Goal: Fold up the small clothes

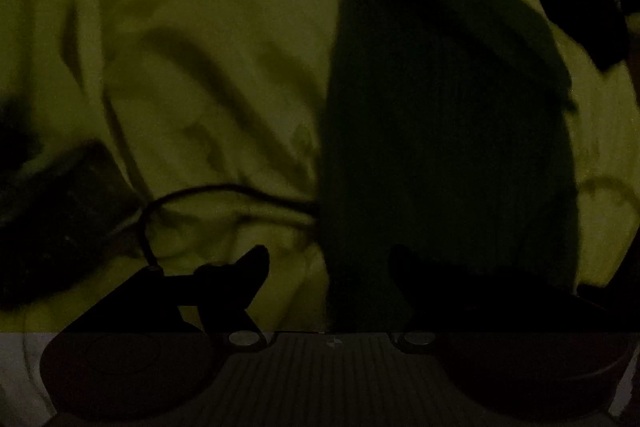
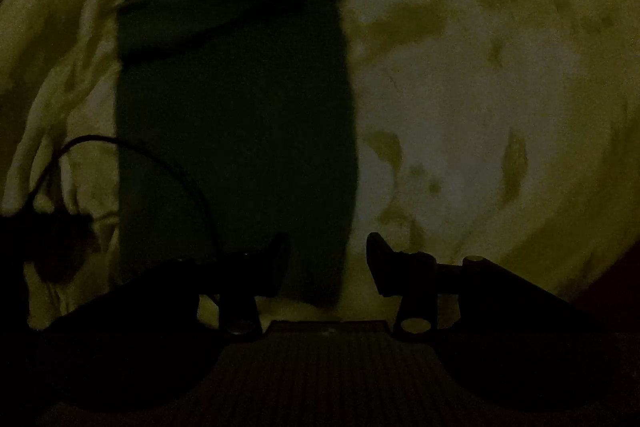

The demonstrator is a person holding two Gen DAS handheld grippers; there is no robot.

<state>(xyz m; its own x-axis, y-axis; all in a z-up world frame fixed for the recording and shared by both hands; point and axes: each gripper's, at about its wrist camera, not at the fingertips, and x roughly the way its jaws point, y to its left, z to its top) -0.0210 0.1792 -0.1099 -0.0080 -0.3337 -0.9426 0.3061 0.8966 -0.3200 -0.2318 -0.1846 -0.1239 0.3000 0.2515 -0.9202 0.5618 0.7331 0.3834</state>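
The pictures are very dark. No container shows in either view. A dark green ribbed garment (image 2: pixel 236 115), folded into a long strip, lies flat on a pale, wrinkled sheet (image 2: pixel 480 87). It stretches away from my right gripper (image 2: pixel 326 259), its near end lying between the fingers, toward the left one; those jaws stand apart and press on nothing. From my left gripper (image 1: pixel 328 267) the same garment (image 1: pixel 448 131) runs ahead and to the right, its near end by the right finger; these jaws also stand apart, gripping nothing. A thin black cable (image 1: pixel 208 193) loops over the sheet (image 1: pixel 180 67) ahead-left of the left gripper, beside a dark blurred object (image 1: pixel 60 211) I cannot identify.
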